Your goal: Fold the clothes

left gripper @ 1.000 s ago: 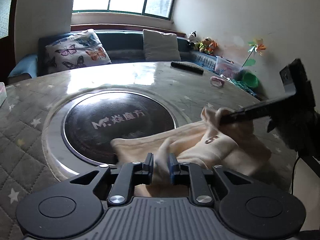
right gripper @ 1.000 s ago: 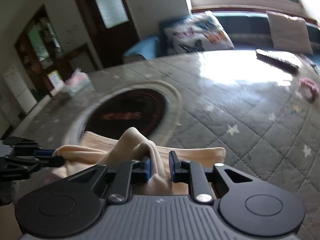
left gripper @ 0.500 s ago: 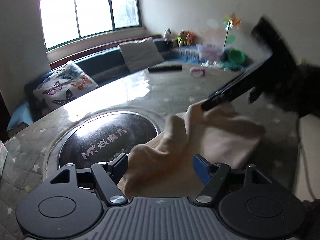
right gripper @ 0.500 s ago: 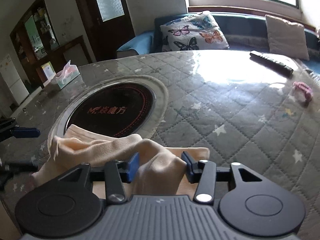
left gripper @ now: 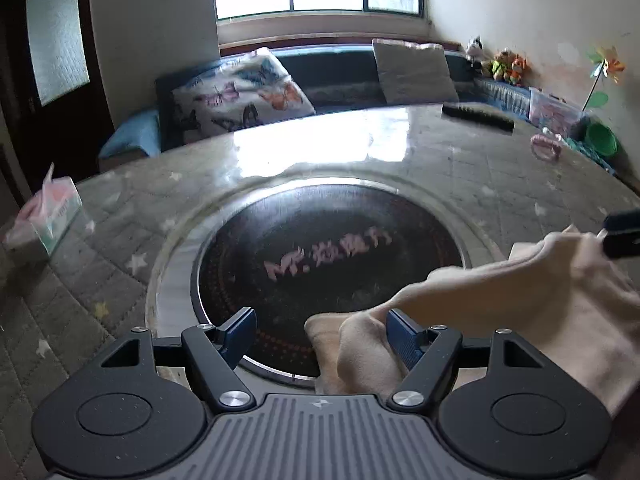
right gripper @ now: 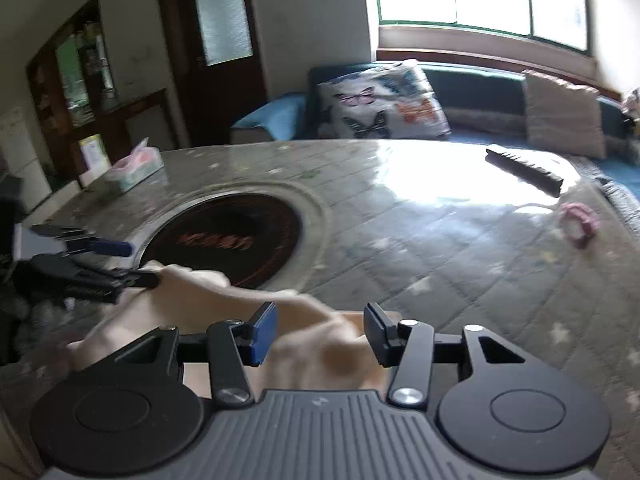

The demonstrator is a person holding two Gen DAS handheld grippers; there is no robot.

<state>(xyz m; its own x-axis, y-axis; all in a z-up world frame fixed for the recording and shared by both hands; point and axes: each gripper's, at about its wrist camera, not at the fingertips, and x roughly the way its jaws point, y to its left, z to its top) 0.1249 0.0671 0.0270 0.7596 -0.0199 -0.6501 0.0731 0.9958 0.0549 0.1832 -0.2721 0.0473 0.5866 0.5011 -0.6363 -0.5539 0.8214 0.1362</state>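
Note:
A cream garment [left gripper: 520,304] lies bunched on the round table near its front edge, partly over the dark round hob [left gripper: 328,268]. My left gripper [left gripper: 322,338] is open; a fold of the cloth rests between its jaws, against the right finger. My right gripper [right gripper: 318,334] is open too, with a hump of the same garment [right gripper: 320,348] lying between its fingers. Each view shows the other gripper at the cloth's far end: the right one [left gripper: 620,236] and the left one [right gripper: 100,264].
The quilted grey table cover [left gripper: 480,168] carries a tissue box [left gripper: 44,216] at the left, a black remote [left gripper: 478,118] and a pink band [left gripper: 546,148] at the far right. A sofa with cushions [left gripper: 240,92] stands behind.
Both grippers were shut on the cream garment a second ago and have opened. The cloth has dropped onto the table, and both grippers have shifted left.

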